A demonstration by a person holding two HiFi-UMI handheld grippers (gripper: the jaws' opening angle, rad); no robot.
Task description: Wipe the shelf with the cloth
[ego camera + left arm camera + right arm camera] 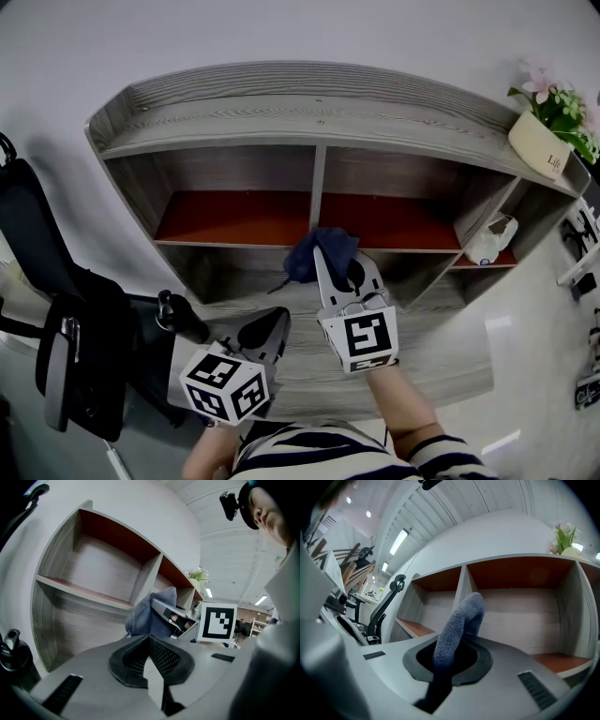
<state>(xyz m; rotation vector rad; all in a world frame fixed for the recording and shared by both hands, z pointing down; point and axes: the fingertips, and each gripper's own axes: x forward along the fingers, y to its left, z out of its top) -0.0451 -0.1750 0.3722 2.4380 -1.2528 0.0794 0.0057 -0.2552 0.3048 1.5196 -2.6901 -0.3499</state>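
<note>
Head view shows the right gripper (342, 277) reaching forward over the wide lower board toward the middle of the shelf (309, 112), with the blue cloth (323, 253) bunched at its tip, in front of the upright divider (319, 178). Right gripper view confirms the hold: the jaws are pressed together on the cloth's lower end, so a thick fold stands up beyond them, likely left proud to serve as the wiping pad. Whether the fold touches the wood cannot be told. The left gripper (272, 323) hangs back, low and to the left near the board's front edge; its own view shows the jaws drawn fully together with nothing between them, probably kept clear so the wiping side has room. A potted plant (544, 136) sits on the top board at the far right, well apart from the cloth
</note>
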